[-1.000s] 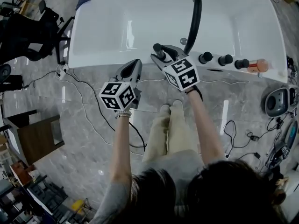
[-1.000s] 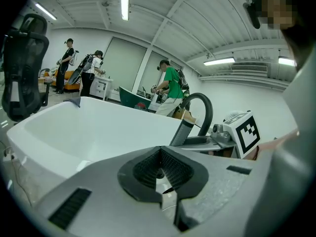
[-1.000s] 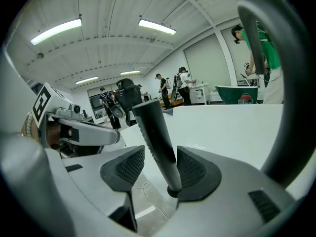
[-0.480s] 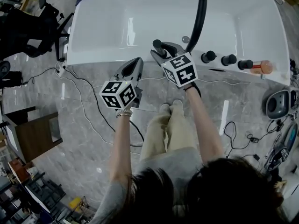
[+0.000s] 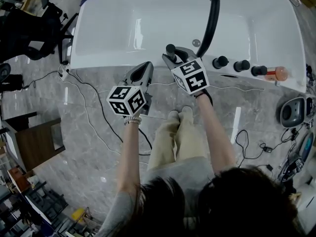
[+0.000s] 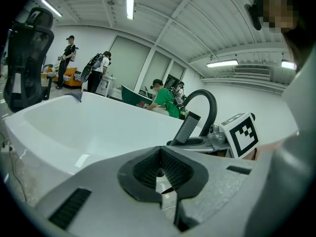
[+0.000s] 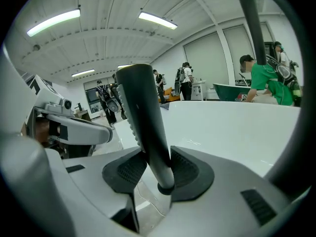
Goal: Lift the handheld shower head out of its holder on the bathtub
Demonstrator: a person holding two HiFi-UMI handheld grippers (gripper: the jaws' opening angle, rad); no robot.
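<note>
Shower head [image 7: 145,117] stands upright in its holder on the near rim of the bathtub [image 5: 106,63], beside the black arched spout [image 5: 210,23]. Right gripper [image 7: 158,169] jaws have just been closing and clamp its dark handle from both sides. Left gripper [image 6: 159,169] sits just left of it by the rim, jaws together, nothing between.

Bathtub [image 5: 103,63] near rim, left part: bare, open.
Near rim, middle: upright shower head [image 5: 171,49], arched spout [image 5: 211,21].
Right part: three knobs [image 5: 241,65].
</note>
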